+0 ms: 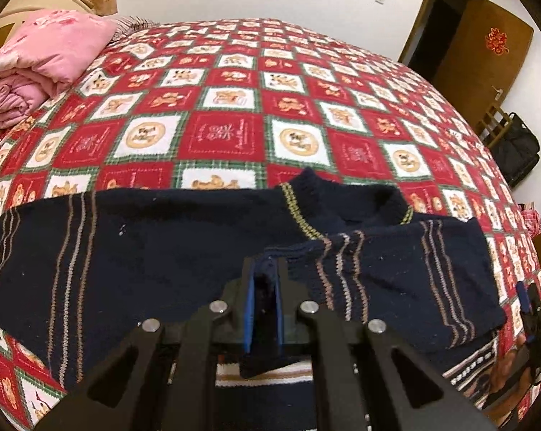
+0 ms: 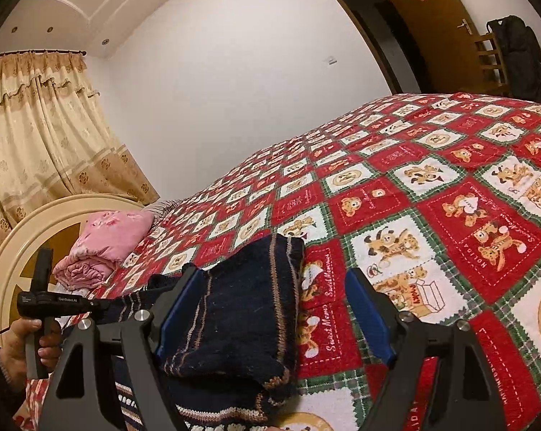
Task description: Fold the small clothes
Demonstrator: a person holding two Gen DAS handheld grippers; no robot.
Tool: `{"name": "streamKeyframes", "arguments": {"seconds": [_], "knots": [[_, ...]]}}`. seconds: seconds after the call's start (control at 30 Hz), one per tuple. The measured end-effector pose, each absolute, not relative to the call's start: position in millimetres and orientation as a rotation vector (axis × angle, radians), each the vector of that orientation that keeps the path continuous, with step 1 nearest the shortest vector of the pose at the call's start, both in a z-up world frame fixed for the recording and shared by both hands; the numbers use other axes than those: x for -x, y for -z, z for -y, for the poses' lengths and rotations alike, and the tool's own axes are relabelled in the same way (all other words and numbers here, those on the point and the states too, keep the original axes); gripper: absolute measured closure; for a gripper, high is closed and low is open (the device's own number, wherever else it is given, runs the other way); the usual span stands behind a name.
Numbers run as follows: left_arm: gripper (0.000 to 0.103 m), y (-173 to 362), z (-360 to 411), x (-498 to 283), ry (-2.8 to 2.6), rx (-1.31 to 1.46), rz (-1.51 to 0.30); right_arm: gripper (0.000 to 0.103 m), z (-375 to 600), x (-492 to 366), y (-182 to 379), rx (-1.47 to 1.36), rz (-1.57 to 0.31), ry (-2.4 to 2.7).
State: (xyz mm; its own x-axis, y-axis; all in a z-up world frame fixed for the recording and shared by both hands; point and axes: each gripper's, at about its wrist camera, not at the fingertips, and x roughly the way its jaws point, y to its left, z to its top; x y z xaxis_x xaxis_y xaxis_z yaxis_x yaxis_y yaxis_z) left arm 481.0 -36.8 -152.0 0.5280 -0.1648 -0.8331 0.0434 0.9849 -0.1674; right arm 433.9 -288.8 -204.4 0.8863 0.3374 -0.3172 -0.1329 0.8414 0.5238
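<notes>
Bed w/ red, white & green checked bear-print quilted cover [image 1: 231, 133] [image 2: 432, 194]. On it: dark navy knit sweater w/ tan stripes [image 1: 155, 251] [image 2: 234, 309] at near edge, sleeve folded over; rolled pink floral quilt [image 1: 37, 61] [image 2: 105, 248] at headboard end.

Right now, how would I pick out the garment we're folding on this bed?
Start at the big bed with the red-and-white teddy-bear quilt. At its near edge, away from the pink blanket, lies the navy knitted sweater. Its thin tan stripes and yellow-trimmed collar mark it as the only dark item there.
</notes>
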Motion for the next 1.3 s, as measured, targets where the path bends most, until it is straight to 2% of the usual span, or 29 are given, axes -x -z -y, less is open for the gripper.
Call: {"name": "streamKeyframes", "arguments": {"seconds": [0.23,0.33,0.43,0.53,0.67,0.77,0.83,0.9,0.97,1.1,1.2,1.3], "knots": [[0.093,165.8,24.9,-486.1,0.082,0.124,-1.022,0.021,277.7,-434.6,202.3,-0.476,-0.428,-0.306],[0.093,172.2,26.4,-489.3,0.078,0.108,-1.038,0.021,249.7,-437.5,197.6,-0.361,-0.486,-0.392],[0.093,179.7,26.4,-493.5,0.073,0.111,-1.058,0.021,203.8,-446.1,197.3,-0.149,-0.654,-0.396],[0.093,187.6,21.7,-496.8,0.070,0.137,-1.079,0.021,173.1,-458.4,221.3,0.020,-0.889,-0.351],[0.091,192.0,22.3,-499.7,0.071,0.108,-1.082,0.021,156.7,-449.6,223.3,0.170,-0.914,-0.286],[0.084,189.3,18.2,-503.7,0.069,0.106,-1.076,0.021,154.9,-446.6,220.8,0.195,-0.929,-0.277],[0.084,181.3,8.9,-501.8,0.069,0.147,-1.048,0.021,156.1,-446.2,217.5,0.202,-0.933,-0.269],[0.076,171.0,0.6,-492.0,0.081,0.165,-1.004,0.021,158.6,-440.2,209.5,0.202,-0.910,-0.243],[0.061,164.6,-1.3,-476.9,0.099,0.134,-0.967,0.021,159.6,-431.9,196.5,0.186,-0.873,-0.238],[0.061,167.7,17.1,-452.3,0.152,0.057,-0.962,0.021,142.1,-427.0,171.0,0.122,-0.786,-0.362],[0.061,175.7,28.6,-440.1,0.147,0.020,-0.999,0.022,121.3,-450.9,181.7,0.091,-0.855,-0.402],[0.061,176.9,24.1,-425.9,0.187,0.055,-1.024,0.052,108.0,-469.1,208.6,0.129,-0.946,-0.374]]}}
